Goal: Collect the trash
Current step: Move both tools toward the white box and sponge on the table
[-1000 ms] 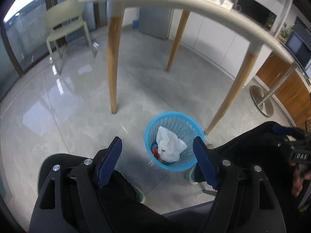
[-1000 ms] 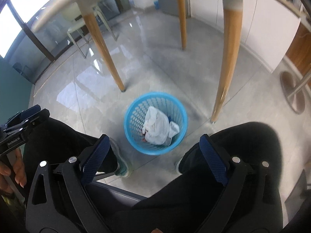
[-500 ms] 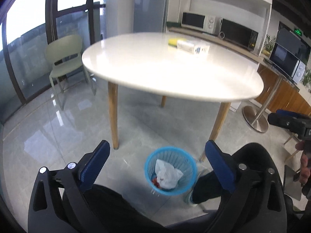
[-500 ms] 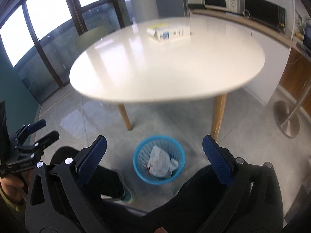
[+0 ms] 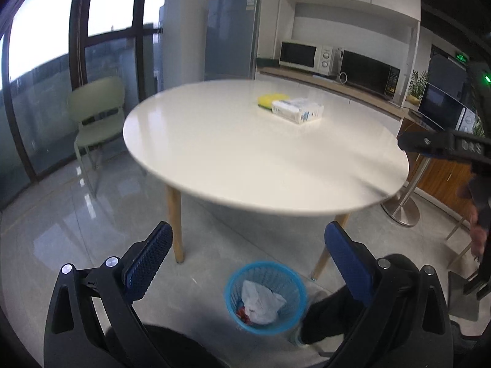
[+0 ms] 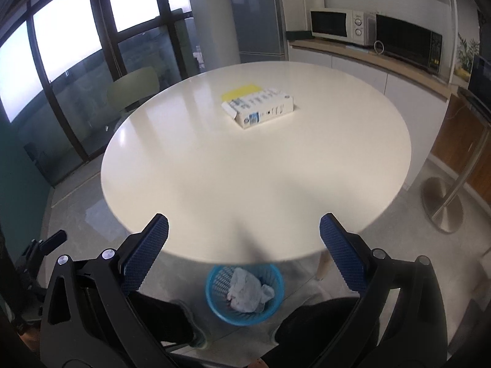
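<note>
A blue mesh trash basket stands on the floor under the near edge of the round white table; it holds a crumpled white bag and something red. It also shows in the right wrist view. On the table lie a white box and a yellow sponge behind it; the box also shows in the right wrist view. My left gripper is open and empty, above the basket. My right gripper is open and empty over the table's near edge.
A green chair stands by the windows at left. A fridge, microwaves and a counter line the back wall. A steel post base is on the right floor. The person's legs flank the basket.
Both grippers have risen from below table height to above it and tilted up. The view went from the basket on the floor to the tabletop. Both stayed open.
</note>
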{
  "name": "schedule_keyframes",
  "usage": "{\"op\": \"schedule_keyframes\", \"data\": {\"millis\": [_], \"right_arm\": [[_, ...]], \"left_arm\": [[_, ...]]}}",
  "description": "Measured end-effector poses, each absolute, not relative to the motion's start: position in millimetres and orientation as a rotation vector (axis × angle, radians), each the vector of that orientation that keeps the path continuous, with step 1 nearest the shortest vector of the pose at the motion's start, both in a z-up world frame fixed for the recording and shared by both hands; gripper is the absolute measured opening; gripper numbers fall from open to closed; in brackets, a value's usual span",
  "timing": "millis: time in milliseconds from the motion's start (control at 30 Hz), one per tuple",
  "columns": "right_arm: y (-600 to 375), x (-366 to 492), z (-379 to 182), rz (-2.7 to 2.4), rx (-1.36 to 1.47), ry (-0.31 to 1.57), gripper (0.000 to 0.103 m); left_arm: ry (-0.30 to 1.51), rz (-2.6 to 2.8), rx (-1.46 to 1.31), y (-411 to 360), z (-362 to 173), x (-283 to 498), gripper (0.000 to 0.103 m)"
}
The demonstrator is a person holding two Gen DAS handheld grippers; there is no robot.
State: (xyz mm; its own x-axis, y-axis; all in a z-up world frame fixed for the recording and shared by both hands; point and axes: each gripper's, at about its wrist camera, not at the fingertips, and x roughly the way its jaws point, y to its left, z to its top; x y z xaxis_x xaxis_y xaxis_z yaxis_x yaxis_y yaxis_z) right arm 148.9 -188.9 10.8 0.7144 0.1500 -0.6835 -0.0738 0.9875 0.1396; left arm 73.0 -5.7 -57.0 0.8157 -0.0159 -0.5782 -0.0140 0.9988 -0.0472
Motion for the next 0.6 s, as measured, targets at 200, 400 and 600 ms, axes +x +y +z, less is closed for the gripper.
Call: {"op": "schedule_keyframes", "data": {"millis": [200,400,600], "right_arm": [[-193,204,13,0.094,0.155,0.802,0.094],[-191,268,18,0.032,0.212,0.872,0.094],[-178,332,26,0.006,0.236,0.927,0.094]], "left_arm": [[0.612,0.014,-0.04,7,-58,94,0.097],[0.591,0.014,-0.079,22,-52,109,0.097],[0.586,0.003,-0.094,36,-46,125,0.097]]}}
